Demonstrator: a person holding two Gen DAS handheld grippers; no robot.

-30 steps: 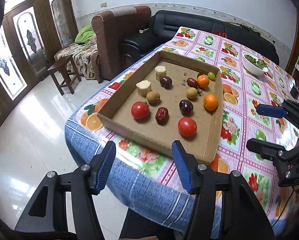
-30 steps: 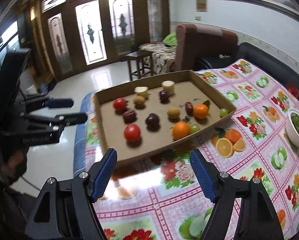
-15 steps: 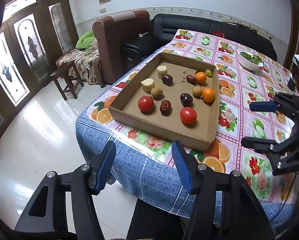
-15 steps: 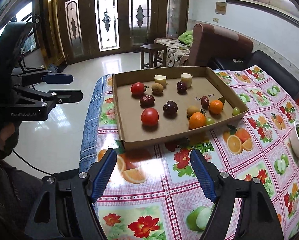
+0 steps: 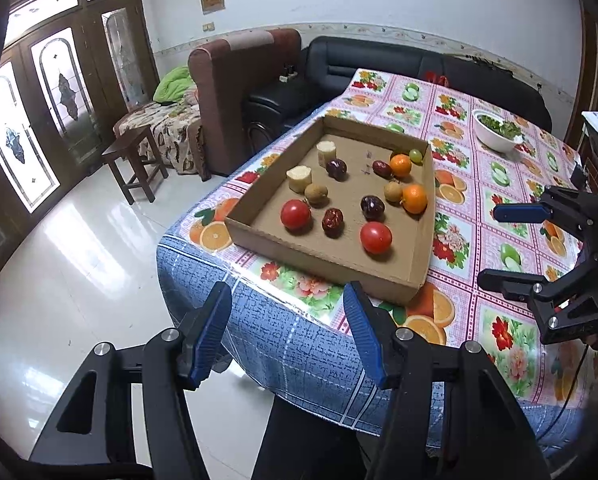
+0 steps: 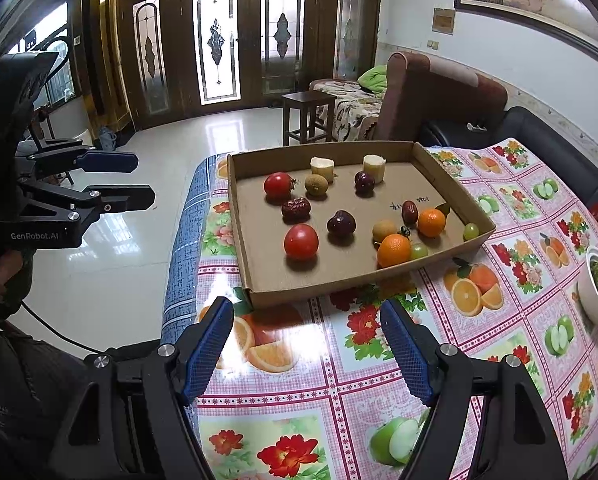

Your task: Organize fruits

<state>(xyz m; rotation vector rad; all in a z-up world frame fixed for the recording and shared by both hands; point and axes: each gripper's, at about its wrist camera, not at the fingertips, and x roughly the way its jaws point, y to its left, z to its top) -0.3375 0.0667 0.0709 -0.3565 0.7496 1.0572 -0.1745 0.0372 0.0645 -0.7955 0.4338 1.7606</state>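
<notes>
- Flowered tablecloth (image 6: 379, 364) carries a cardboard tray (image 6: 243, 240) near the table's edge.
- Fruits (image 6: 341, 223) all lie in the tray, loosely paired by kind; whether sorting is finished is unclear.
- Left gripper (image 5: 287, 334) and right gripper (image 6: 309, 352) hover short of the tray, jaws wide and empty.

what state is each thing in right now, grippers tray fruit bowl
left gripper: open, empty, short of the table edge
right gripper: open, empty, over the tablecloth
cardboard tray: flat on the table, open top, fruit loose inside
two tomatoes: whole, apart
two oranges: whole, near the tray's right wall
two pale cut chunks: standing on end
white bowl: upright, holds greens
</notes>
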